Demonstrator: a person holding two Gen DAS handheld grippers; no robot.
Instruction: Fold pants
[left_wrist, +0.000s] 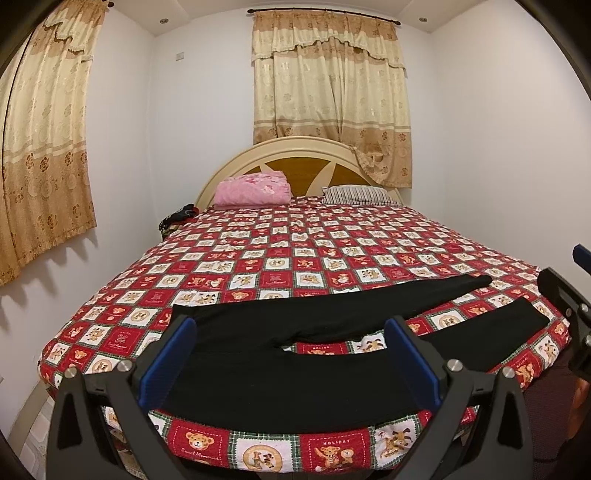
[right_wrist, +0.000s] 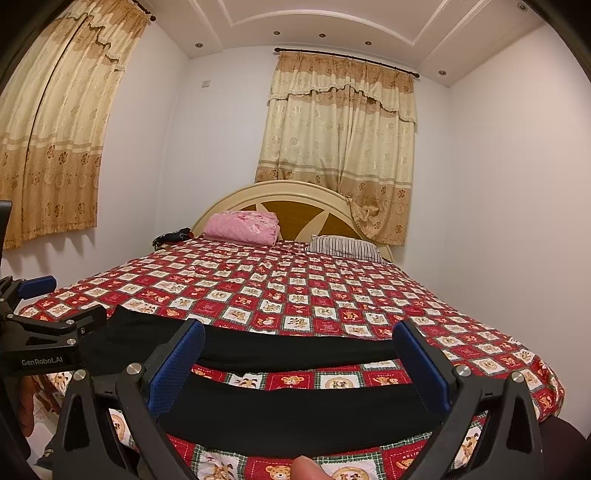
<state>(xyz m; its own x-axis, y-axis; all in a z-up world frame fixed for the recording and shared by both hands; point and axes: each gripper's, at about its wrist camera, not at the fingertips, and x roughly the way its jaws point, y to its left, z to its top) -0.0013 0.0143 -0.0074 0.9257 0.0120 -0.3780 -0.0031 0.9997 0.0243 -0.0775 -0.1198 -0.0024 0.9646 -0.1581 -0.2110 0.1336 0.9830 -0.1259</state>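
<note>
I hold my left gripper (left_wrist: 290, 352) above the near edge of the bed (left_wrist: 332, 236), its jaws spread wide with nothing between them. Below them lie the black pants (left_wrist: 280, 384), flat on the red teddy-bear bedspread (left_wrist: 258, 258), the waist end toward my left and the two legs running off to my right, parted in a narrow V with a strip of bedspread showing between them.

My right gripper (right_wrist: 299, 360) hangs over the leg end of the pants (right_wrist: 295, 410), jaws likewise wide and empty; the near leg and the far leg cross the gap between its blue pads (right_wrist: 177, 365). In that view my left gripper (right_wrist: 55, 332) shows at the left edge, and a fingertip (right_wrist: 308, 469) pokes in at the bottom.

At the head of the bed sit a folded pink blanket (left_wrist: 253, 188) and a striped pillow (left_wrist: 356, 195) against the rounded headboard (left_wrist: 295, 162). Beige curtains (left_wrist: 332, 99) hang behind.
</note>
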